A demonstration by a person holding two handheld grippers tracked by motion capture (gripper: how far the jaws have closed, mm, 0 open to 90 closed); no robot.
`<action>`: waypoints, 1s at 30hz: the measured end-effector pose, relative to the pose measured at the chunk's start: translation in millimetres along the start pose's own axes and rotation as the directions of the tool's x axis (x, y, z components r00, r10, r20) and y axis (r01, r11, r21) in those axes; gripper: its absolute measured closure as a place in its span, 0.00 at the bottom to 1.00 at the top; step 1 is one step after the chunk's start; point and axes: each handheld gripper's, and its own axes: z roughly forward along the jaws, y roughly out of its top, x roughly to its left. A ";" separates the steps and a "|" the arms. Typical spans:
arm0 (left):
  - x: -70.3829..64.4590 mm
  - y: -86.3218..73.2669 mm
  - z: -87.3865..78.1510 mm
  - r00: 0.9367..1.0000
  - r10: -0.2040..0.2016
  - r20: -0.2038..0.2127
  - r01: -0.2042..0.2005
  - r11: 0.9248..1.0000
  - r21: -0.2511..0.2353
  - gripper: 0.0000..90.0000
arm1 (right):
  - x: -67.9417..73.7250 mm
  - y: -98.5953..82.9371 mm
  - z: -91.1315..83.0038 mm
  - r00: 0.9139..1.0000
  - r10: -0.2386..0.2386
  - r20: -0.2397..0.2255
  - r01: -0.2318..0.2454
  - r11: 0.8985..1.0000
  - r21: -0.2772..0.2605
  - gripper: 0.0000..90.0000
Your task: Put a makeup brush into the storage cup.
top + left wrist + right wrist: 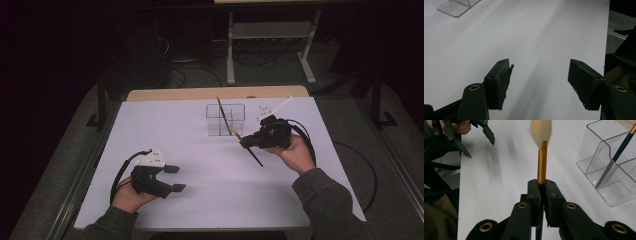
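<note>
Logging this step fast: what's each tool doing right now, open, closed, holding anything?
Left tool: open, holding nothing, above the white table.
Right tool: closed on the brush, bristles pointing away, near the clear holder.

A white-topped table (165, 125) stands on grey carpet (345, 75) (room beyond dark); a metal frame (272, 30) stands behind.

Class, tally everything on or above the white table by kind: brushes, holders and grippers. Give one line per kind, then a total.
Brushes: 2, one clamped in the right gripper, one standing in the holder
Clear holders: 1
Grippers: 2, including the left gripper
Total: 5
</note>
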 end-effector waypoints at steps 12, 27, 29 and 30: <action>0.4 -1.4 -3.0 1.000 -0.014 -0.001 0.014 1.000 -0.011 0.37 | -5.2 8.8 -2.8 1.000 0.007 0.014 -0.007 1.000 -0.009 0.92; 2.0 -3.0 -5.2 1.000 -0.016 -0.010 0.016 1.000 -0.008 0.33 | -16.6 20.7 -7.7 0.999 -0.002 0.034 0.003 1.000 -0.020 0.92; 2.2 -3.5 -5.7 1.000 -0.015 -0.014 0.015 1.000 -0.011 0.33 | -17.9 23.1 -7.5 0.999 0.003 0.036 -0.002 1.000 -0.017 0.92; 2.4 -3.7 -5.9 1.000 -0.015 -0.015 0.015 1.000 -0.011 0.32 | -18.7 24.3 -7.1 0.999 -0.002 0.037 0.003 1.000 -0.018 0.92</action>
